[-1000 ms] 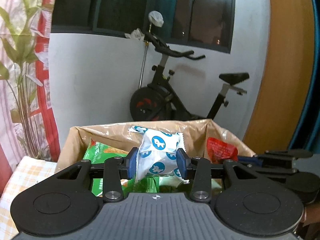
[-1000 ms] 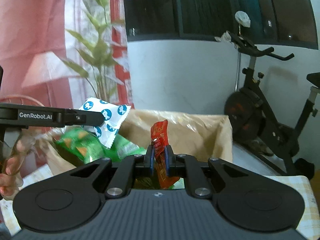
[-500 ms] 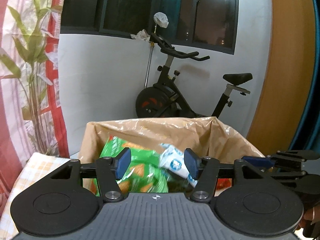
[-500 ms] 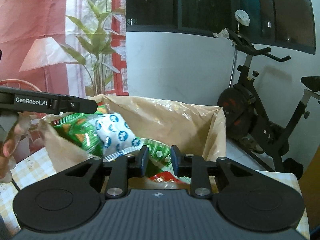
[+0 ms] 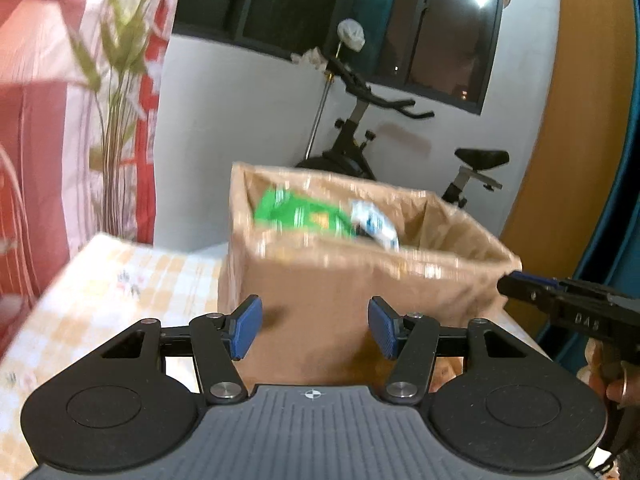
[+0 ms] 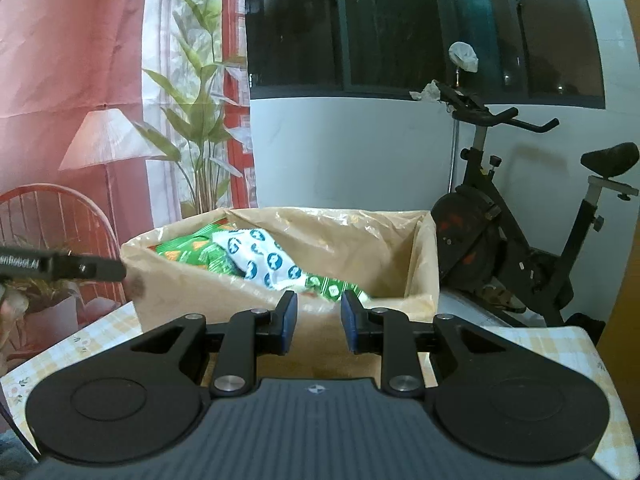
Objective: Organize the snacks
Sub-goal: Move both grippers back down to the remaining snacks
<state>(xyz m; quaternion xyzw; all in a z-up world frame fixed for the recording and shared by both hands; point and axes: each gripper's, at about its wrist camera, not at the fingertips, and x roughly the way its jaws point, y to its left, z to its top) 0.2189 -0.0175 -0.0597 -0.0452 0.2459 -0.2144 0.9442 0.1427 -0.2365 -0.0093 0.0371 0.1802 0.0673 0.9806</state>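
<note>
A brown cardboard box (image 5: 340, 280) (image 6: 360, 248) lined with clear plastic stands on the table. Inside lie a green snack bag (image 5: 296, 212) (image 6: 188, 250) and a white packet with blue dots (image 5: 376, 222) (image 6: 264, 262). My left gripper (image 5: 314, 330) is open and empty, in front of the box's near wall. My right gripper (image 6: 316, 322) is open and empty, just before the box's front rim. Each gripper shows at the edge of the other's view, the right one (image 5: 560, 306) and the left one (image 6: 60, 268).
The box stands on a yellow checked tablecloth (image 5: 100, 280) (image 6: 560, 344). An exercise bike (image 6: 520, 240) stands behind against the white wall. A printed curtain with plants (image 6: 120, 100) hangs at the left. A wooden panel (image 5: 580, 120) is at the right.
Both grippers let go: the white blue-dotted packet and the red packet dropped into the box. Both grippers then opened wider and pulled back and down from the box.
</note>
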